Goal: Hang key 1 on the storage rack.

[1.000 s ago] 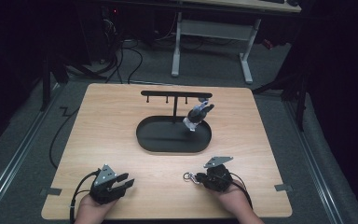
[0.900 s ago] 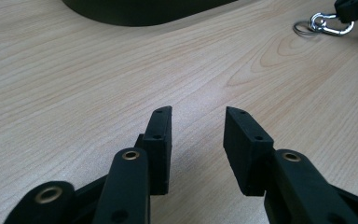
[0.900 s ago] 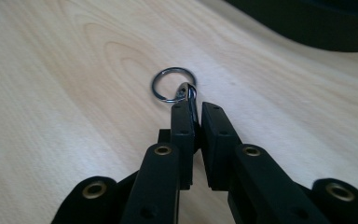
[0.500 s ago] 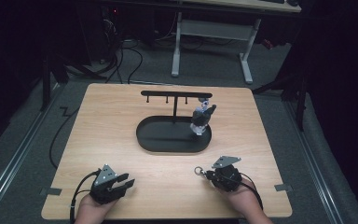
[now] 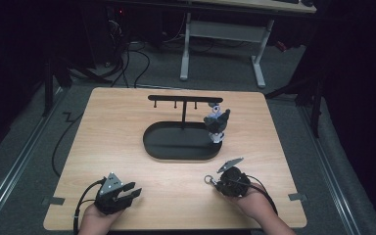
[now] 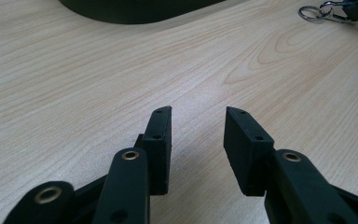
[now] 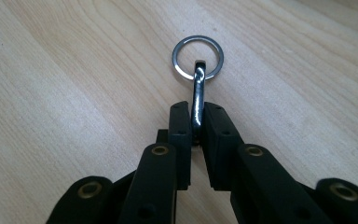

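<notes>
Presumably key ring destined for hook rack above black tray. Clasp pinched between closed right gripper jaws, near table edge. Grip kept firm, ring kept level. Left gripper parted, empty.

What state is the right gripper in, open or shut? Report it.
Shut: the right gripper has its black jaws clamped on the silver metal clip with its key ring.

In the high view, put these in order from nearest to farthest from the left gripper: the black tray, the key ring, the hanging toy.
From the left gripper:
1. Key ring, to its right, held by the right gripper.
2. Black tray, ahead, mid-table; its near rim is almost as close as the ring.
3. Hanging toy, at the tray's far right end.
</notes>
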`<state>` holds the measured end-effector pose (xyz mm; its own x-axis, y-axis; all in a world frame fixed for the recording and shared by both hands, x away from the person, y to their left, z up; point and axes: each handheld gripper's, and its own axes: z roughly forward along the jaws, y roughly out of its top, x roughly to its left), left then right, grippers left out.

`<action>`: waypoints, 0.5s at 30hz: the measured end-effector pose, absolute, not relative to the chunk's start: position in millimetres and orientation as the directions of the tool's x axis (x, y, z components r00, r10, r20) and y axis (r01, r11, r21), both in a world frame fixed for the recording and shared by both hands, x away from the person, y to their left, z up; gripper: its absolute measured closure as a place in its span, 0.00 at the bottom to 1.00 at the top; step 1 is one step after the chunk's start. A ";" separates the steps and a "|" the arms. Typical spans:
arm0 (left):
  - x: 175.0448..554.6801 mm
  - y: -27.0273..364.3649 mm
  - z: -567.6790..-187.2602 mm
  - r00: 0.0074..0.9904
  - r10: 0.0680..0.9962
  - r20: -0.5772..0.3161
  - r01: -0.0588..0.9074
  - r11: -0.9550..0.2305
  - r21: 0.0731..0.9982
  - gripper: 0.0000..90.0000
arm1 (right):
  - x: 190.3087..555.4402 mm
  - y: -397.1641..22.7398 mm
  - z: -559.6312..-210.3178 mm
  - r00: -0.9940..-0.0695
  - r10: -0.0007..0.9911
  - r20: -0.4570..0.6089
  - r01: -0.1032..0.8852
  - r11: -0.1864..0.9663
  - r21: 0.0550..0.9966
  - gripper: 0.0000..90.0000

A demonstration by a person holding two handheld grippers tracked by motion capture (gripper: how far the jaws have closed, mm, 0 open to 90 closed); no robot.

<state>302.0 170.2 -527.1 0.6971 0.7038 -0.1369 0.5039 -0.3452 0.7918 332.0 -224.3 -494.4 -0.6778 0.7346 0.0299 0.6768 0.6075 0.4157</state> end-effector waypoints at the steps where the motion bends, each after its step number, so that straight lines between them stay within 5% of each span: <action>1: 302.1 170.1 -527.2 0.698 0.703 -0.137 0.504 -0.346 0.792 0.70 | 333.8 -222.8 -493.2 -0.678 0.735 0.029 0.683 0.615 0.393 0.92; 15: 300.5 167.3 -526.4 0.717 0.685 -0.126 0.488 -0.364 0.793 0.69 | 350.6 -203.7 -489.3 -0.676 0.736 0.042 0.728 0.658 0.194 0.95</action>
